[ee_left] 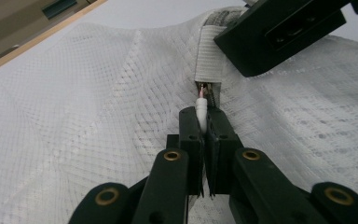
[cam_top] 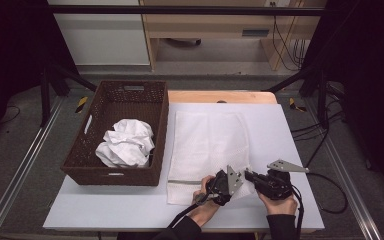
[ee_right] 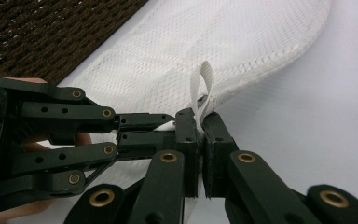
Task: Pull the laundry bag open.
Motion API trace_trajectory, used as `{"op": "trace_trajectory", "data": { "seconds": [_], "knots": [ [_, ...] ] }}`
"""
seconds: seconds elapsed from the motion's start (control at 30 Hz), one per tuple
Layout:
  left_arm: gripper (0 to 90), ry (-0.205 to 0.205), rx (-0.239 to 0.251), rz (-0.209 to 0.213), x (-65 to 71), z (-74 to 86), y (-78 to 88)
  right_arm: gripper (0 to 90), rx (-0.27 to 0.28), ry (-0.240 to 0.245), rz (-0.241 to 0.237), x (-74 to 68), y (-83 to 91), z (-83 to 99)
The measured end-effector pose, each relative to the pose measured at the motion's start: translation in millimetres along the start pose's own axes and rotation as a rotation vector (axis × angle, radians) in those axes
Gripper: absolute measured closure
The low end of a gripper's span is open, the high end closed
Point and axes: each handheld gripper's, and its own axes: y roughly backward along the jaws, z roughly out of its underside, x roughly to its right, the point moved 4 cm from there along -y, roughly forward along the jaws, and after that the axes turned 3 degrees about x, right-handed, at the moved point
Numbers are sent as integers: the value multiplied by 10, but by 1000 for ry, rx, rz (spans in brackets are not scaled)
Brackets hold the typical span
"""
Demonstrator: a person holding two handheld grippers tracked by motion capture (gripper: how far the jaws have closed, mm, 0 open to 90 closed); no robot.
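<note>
A white mesh bag (cam_top: 207,145) lies flat on the white table, its zipper end toward the near edge. In the left gripper view my left gripper (ee_left: 205,116) is shut on the small white zipper pull (ee_left: 201,106), where the zipper meets a woven band (ee_left: 209,56). In the high view the left gripper (cam_top: 242,176) points right at the bag's near right corner. My right gripper (ee_right: 199,123) is shut on the bag's edge at the base of a white fabric loop (ee_right: 204,86). The right gripper (cam_top: 252,176) faces the left one tip to tip.
A dark woven basket (cam_top: 115,175) stands on the table's left side with a crumpled white cloth (cam_top: 126,143) inside. The white table (cam_top: 130,210) has bare surface in front of the basket and right of the bag. A cable (cam_top: 330,200) trails off the right edge.
</note>
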Motion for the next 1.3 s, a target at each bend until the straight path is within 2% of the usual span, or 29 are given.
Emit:
{"op": "trace_trajectory", "data": {
  "seconds": [0.27, 0.47, 0.63, 1.0, 1.3],
  "knots": [
    [857, -15, 9, -3, -1, 25, 35, 874, 8, -2, 1, -13, 13, -23],
    [857, -6, 10, 2, -16, 42, 61, 876, 2, -6, 0, -22, -2, -34],
    [857, 12, 5, 13, -43, 87, 86, 876, 20, -19, 4, 3, 29, -55],
    [856, 13, -16, 21, -87, 160, 118, 877, 30, -22, 13, 33, 48, -66],
    [856, 0, -43, 29, -172, 234, 237, 877, 41, -21, 17, 49, 83, -82]
  ]
}}
